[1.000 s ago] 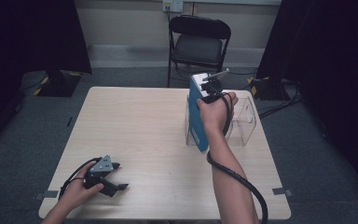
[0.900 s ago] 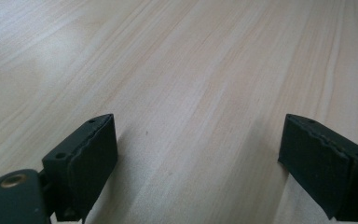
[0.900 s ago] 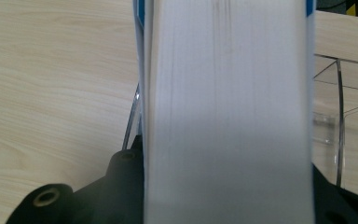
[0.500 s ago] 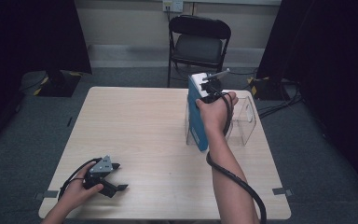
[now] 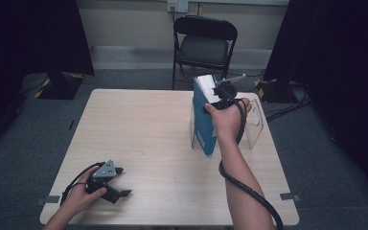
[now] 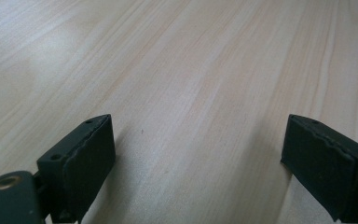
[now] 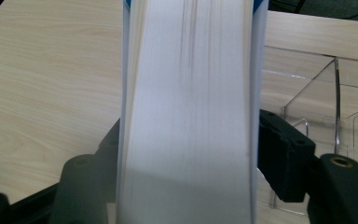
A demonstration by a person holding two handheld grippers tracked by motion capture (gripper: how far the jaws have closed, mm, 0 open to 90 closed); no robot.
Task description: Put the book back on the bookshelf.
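Little has been shifted since earlier: the blue book (image 5: pixel 204 120) is kept clamped upright by the right gripper (image 5: pixel 216 101) at the clear stand (image 5: pixel 255 125), far right; the left gripper (image 5: pixel 111 186) is rested near left, jaws spread wide.

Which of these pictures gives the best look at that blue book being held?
The high view: the blue book stands upright at the clear plastic stand, blue cover and white page edges visible, the right gripper clamped on its top. The right gripper view shows its white page edges close up between the jaws. The left gripper view looks at bare table.
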